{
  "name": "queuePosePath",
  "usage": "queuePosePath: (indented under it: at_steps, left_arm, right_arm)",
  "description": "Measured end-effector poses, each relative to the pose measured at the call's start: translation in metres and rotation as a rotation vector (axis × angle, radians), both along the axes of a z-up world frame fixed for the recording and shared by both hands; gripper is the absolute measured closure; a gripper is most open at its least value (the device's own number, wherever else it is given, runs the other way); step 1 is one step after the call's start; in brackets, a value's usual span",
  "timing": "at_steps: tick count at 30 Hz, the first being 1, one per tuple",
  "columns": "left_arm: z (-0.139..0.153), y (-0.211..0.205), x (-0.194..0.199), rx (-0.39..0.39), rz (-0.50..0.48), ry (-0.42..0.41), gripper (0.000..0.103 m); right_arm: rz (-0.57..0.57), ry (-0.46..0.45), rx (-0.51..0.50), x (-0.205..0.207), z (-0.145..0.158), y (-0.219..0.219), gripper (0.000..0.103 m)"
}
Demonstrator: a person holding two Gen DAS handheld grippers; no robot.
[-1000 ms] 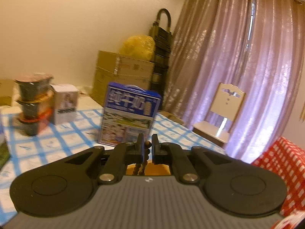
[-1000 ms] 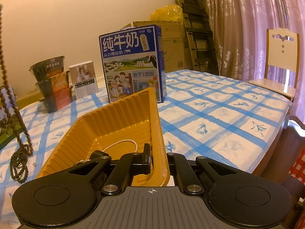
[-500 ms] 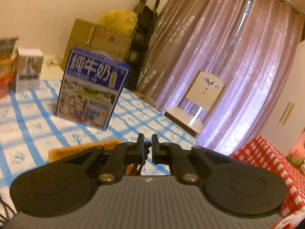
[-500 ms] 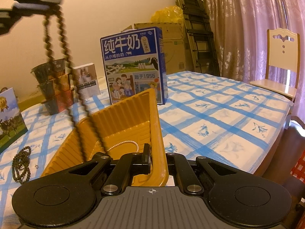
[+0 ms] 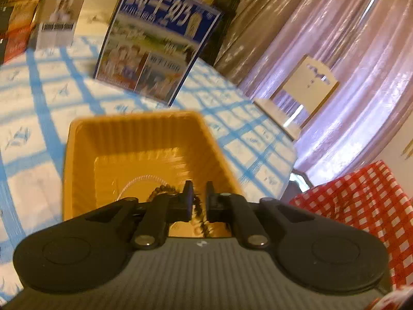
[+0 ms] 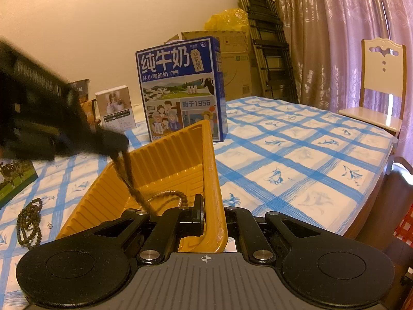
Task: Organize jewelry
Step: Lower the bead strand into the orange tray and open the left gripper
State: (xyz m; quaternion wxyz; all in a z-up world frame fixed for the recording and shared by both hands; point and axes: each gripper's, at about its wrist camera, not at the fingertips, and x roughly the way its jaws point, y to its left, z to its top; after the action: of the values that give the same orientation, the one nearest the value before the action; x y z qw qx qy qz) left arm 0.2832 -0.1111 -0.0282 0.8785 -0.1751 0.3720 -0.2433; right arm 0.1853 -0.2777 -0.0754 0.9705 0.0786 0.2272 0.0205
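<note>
The tray was orange-yellow with ribbed walls. Brown beads lay in it beside a thin white pearl strand, and a darker brown bead string lay on the table, whose cloth was white with a blue check and small blue sprigs. The milk carton was blue with white lettering. Both claws were black. The curtain was mauve, the chair cream, and another cloth red-and-white checked.
</note>
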Motion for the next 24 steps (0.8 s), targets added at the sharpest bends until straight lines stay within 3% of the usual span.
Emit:
queuePosePath:
  at_steps: [4, 6, 12, 24]
  left_arm:
    - [-0.011, 0.004, -0.004, 0.024, 0.018, 0.02, 0.085]
    - [-0.01, 0.01, -0.008, 0.04, 0.031, 0.006, 0.084]
    - [-0.006, 0.042, -0.032, 0.153, 0.131, -0.05, 0.078]
    - [-0.017, 0.118, -0.071, 0.308, 0.305, -0.028, 0.075]
  right_arm:
    - [-0.002, 0.002, 0.001, -0.001, 0.0, 0.0, 0.098]
    - [-0.001, 0.002, 0.0, -0.001, -0.001, -0.001, 0.098]
    - [-0.002, 0.003, 0.001, -0.001, -0.001, 0.0, 0.098]
    - [-0.001, 0.002, -0.006, -0.003, -0.001, -0.001, 0.098]
